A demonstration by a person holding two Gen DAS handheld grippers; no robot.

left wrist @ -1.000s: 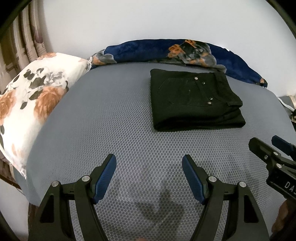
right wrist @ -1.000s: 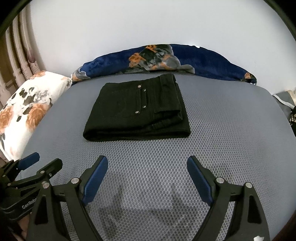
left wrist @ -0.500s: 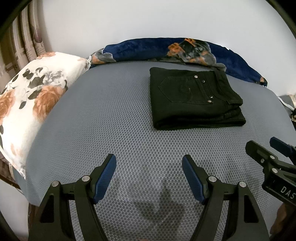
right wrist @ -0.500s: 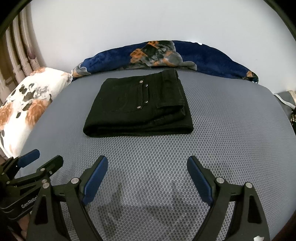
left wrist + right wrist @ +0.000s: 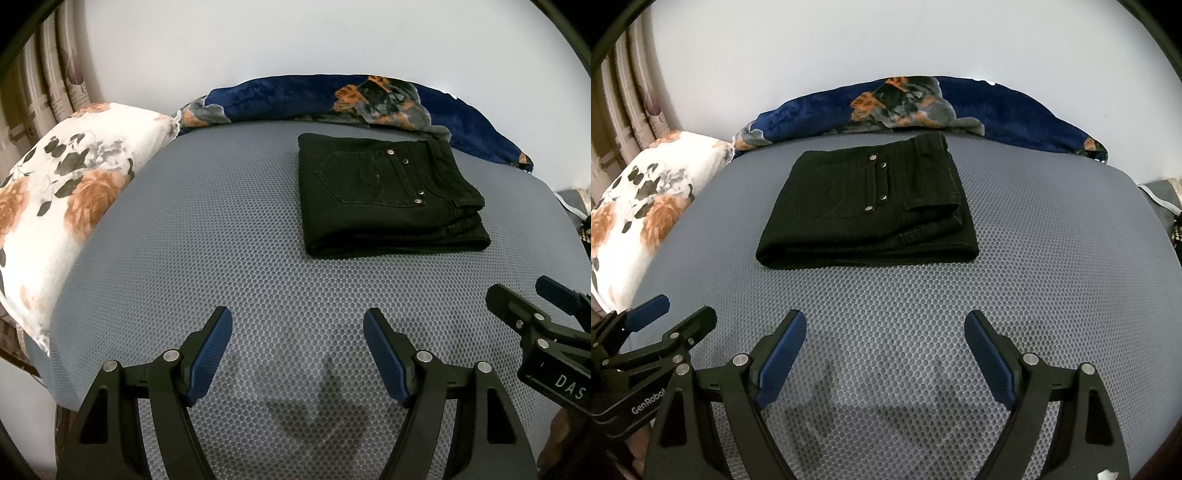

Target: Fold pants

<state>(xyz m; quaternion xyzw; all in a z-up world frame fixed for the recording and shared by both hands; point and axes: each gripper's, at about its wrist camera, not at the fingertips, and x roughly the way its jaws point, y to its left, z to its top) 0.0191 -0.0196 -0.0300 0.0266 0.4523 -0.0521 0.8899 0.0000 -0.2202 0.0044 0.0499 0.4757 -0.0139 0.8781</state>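
Note:
Black pants (image 5: 388, 199) lie folded in a flat rectangle on the grey mesh mattress (image 5: 221, 240), back pocket and rivets up; they also show in the right wrist view (image 5: 871, 206). My left gripper (image 5: 297, 321) is open and empty, hovering over the near part of the mattress, short of the pants. My right gripper (image 5: 885, 325) is open and empty too, side by side with the left. Each gripper shows at the edge of the other's view: the right (image 5: 532, 306), the left (image 5: 672, 314).
A white floral pillow (image 5: 62, 206) lies along the left edge. A dark blue floral blanket (image 5: 332, 96) is bunched along the far edge against the white wall. Curtains (image 5: 44, 85) hang at far left. The mattress's near left corner (image 5: 59, 384) drops off.
Both grippers have drifted slightly; the pants sit a little lower and nearer in both views. Jaws stay open and the pants have not moved.

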